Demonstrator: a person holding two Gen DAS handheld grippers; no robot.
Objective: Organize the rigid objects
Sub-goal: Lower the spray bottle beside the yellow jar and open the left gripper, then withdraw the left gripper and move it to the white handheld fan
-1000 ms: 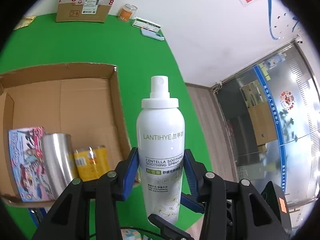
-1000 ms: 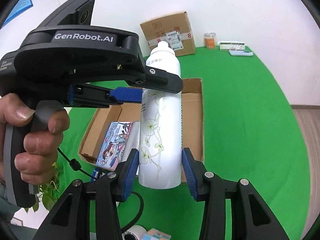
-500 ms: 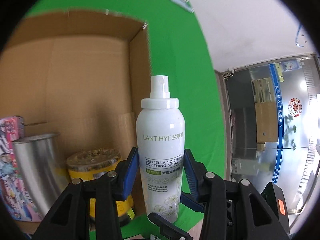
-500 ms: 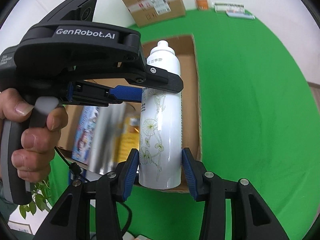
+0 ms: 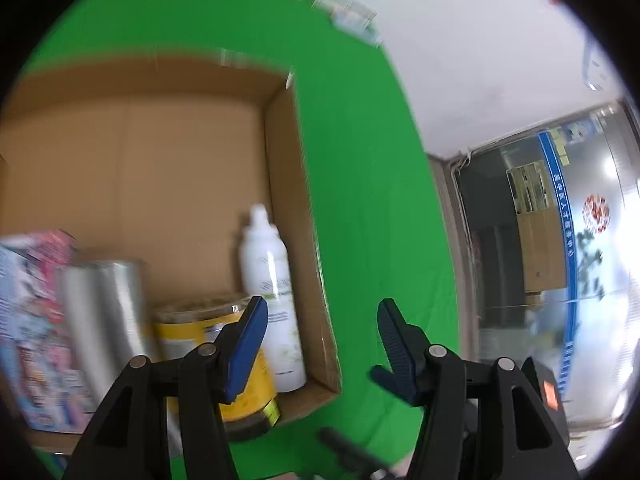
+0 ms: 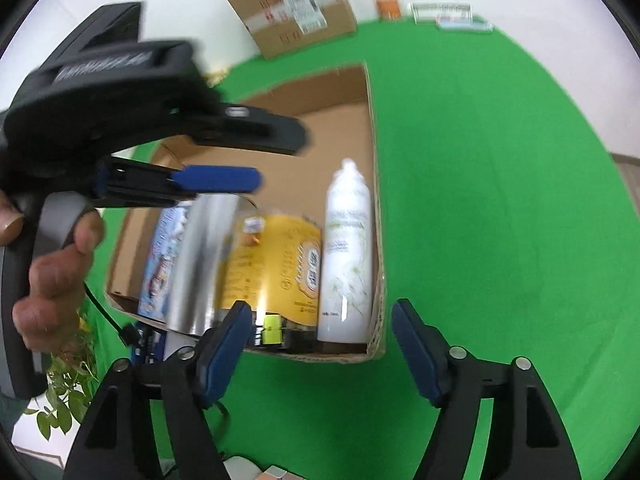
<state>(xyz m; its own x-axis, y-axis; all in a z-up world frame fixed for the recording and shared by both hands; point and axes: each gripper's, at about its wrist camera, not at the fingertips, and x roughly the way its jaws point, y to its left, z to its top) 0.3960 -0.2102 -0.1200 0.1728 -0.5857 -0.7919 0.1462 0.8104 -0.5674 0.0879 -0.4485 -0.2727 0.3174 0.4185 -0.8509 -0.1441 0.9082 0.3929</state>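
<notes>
The white spray bottle (image 5: pixel 272 292) (image 6: pixel 346 256) stands upright in the near right corner of the open cardboard box (image 5: pixel 280 152) (image 6: pixel 370 128), beside a yellow can (image 5: pixel 216 344) (image 6: pixel 280 264), a steel tumbler (image 5: pixel 106 316) (image 6: pixel 200 260) and a colourful carton (image 5: pixel 28 320) (image 6: pixel 162 256). My left gripper (image 5: pixel 320 340) hangs above the box's right wall, jaws opening with nothing between them. My right gripper (image 6: pixel 320 344) is at the box's near edge, jaws opening, clear of the bottle. In the right wrist view a hand holds the left gripper's body (image 6: pixel 120 92) over the box.
The box sits on a green cloth (image 6: pixel 480 200). At the back by the white wall are a taped cardboard parcel (image 6: pixel 296 12), an orange jar (image 6: pixel 387 2) and small flat items (image 6: pixel 452 16). A leafy plant (image 6: pixel 68 376) lies at lower left. A glass partition (image 5: pixel 560 260) stands at right.
Both grippers lowered the bottle into the box's corner, then let go: their jaws have spread and the bottle now stands free. The left gripper has drawn back from it.
</notes>
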